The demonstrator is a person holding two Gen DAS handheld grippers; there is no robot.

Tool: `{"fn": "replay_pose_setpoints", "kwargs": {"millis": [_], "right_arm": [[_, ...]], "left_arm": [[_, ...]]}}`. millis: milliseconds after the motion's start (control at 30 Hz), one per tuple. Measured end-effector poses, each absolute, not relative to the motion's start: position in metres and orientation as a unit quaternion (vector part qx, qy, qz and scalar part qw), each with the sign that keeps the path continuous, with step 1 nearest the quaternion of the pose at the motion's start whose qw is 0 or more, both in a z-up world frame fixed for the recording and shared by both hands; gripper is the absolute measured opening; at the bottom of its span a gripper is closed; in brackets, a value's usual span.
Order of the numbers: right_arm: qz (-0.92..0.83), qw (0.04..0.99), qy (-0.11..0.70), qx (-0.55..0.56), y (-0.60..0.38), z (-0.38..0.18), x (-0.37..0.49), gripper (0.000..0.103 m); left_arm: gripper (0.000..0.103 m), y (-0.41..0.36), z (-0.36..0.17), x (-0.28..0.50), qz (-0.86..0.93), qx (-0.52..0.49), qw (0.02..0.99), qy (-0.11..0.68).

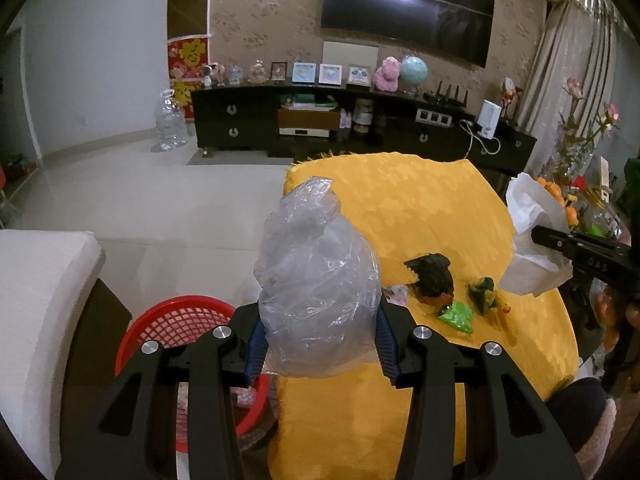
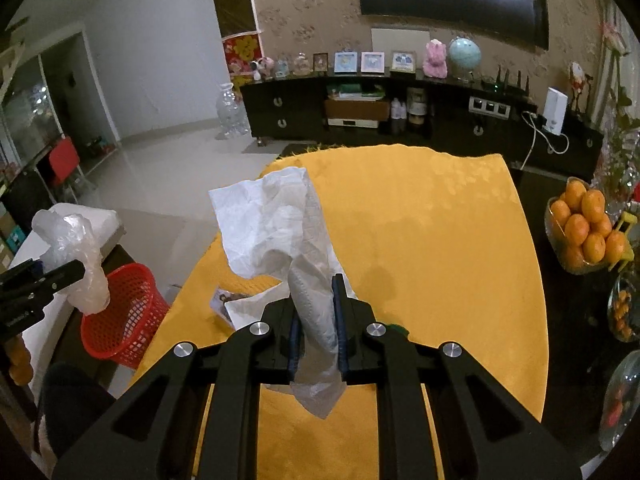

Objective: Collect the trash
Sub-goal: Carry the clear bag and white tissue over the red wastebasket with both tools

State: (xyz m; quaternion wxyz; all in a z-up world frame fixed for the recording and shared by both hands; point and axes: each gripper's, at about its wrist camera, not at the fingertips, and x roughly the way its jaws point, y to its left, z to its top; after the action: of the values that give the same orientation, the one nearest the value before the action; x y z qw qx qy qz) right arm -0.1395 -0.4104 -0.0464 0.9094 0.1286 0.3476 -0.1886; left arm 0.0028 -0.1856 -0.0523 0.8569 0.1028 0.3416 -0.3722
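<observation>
Crumpled clear plastic bag (image 1: 316, 280) is clamped in the left gripper (image 1: 318, 344); the right gripper (image 2: 316, 336) pinches a tissue (image 2: 276, 220). Carry both over the red basket (image 2: 120, 316), then release; 3 wrappers (image 1: 456, 300) remain on the yellow table (image 1: 420, 208).

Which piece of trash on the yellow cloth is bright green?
The small crumpled wrapper nearest the camera; the black wrapper and the dark green one lie behind it.
</observation>
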Motion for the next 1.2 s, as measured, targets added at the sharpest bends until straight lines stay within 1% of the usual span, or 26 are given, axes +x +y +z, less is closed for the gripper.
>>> {"fn": "replay_pose_setpoints", "kwargs": {"millis": [567,1200], "right_arm": [[-0.144,0.92,0.348,0.105,-0.379,-0.031,-0.094,0.015],[-0.042,0.927,0.365,0.074,-0.301,-0.029,-0.014,0.015]], "left_arm": [[0.043,-0.14,-0.036,0.023,-0.312,0.089,0.885,0.333],[0.043,-0.083,-0.046,0.054,-0.238,0.063,0.9,0.361]]}}
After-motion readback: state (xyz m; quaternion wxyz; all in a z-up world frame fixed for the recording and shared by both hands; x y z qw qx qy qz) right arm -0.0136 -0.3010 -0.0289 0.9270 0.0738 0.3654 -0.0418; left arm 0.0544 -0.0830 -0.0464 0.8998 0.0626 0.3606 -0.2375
